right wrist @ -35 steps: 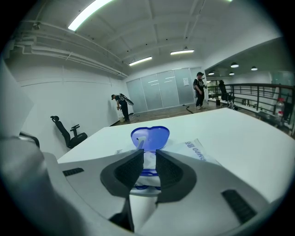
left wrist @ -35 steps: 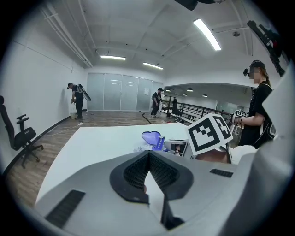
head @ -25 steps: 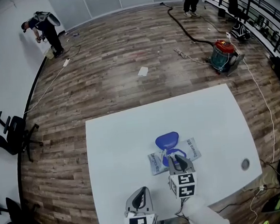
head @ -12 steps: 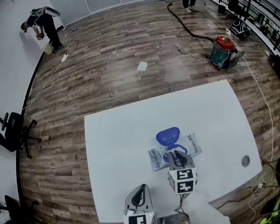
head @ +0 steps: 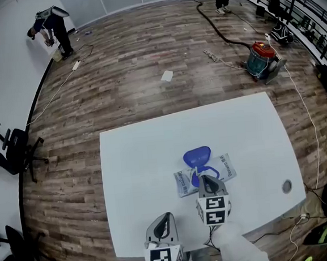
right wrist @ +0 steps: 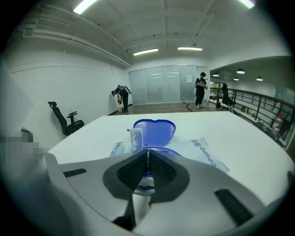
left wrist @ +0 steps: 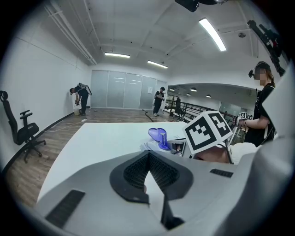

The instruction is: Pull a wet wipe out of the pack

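The wet wipe pack [head: 227, 167] lies flat on the white table [head: 143, 157], its blue lid [head: 196, 157] flipped open away from me. My right gripper [head: 207, 179] points down at the pack's opening just below the lid. In the right gripper view the pads [right wrist: 159, 168] are pressed together right over the blue-rimmed opening, with white wipe [right wrist: 144, 186] showing just under them; the lid [right wrist: 154, 130] and pack [right wrist: 205, 152] lie beyond. My left gripper [head: 165, 219] hovers near the table's front edge, tips together and empty. In the left gripper view the left gripper [left wrist: 147, 155] faces the lid [left wrist: 158, 136].
A round grommet hole [head: 286, 188] sits near the table's right front corner. On the wooden floor beyond stand a vacuum cleaner [head: 260, 62] with its hose, a sheet of paper [head: 166, 75] and office chairs [head: 14, 151] at left. People stand at the far walls.
The right gripper stays at the pack's opening, drawn back a little toward me. The left gripper has not moved.
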The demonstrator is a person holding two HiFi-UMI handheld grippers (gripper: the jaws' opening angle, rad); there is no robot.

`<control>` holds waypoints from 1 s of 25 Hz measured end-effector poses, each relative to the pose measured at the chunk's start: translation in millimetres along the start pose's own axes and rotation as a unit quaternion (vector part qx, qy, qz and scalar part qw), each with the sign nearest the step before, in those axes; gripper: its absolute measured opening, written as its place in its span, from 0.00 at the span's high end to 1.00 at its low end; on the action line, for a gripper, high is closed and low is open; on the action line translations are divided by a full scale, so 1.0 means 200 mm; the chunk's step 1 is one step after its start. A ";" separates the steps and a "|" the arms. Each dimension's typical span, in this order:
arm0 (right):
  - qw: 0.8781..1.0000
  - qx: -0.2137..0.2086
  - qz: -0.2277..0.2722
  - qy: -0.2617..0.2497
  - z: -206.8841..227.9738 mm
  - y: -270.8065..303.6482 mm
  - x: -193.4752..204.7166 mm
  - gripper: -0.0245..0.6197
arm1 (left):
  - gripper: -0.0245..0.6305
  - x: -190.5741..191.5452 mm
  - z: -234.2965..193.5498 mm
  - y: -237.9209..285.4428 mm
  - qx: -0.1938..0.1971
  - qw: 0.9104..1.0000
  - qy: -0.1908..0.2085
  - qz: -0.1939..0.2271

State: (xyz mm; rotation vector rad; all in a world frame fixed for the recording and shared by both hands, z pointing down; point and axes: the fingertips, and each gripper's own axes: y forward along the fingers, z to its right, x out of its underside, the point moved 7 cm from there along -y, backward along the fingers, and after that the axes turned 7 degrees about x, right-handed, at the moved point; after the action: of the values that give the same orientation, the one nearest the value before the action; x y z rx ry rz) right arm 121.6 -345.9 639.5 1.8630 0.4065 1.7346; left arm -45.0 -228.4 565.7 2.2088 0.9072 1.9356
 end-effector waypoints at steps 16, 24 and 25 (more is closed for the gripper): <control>0.999 0.010 0.027 0.016 0.03 -0.08 -0.09 0.94 | 0.97 -0.04 0.04 -0.03 0.006 1.000 0.001 0.017; 0.999 0.014 0.044 0.020 0.05 -0.14 -0.18 0.94 | 0.97 -0.08 0.06 -0.06 0.011 1.000 0.001 0.029; 0.999 0.014 0.046 0.020 0.05 -0.15 -0.19 0.94 | 0.97 -0.08 0.06 -0.06 0.012 0.999 0.000 0.029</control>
State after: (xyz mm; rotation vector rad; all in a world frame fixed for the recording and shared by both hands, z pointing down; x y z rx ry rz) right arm 131.0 -345.4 592.0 1.8965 0.3691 1.8378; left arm -39.3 -222.2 543.4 2.2737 0.8800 1.9598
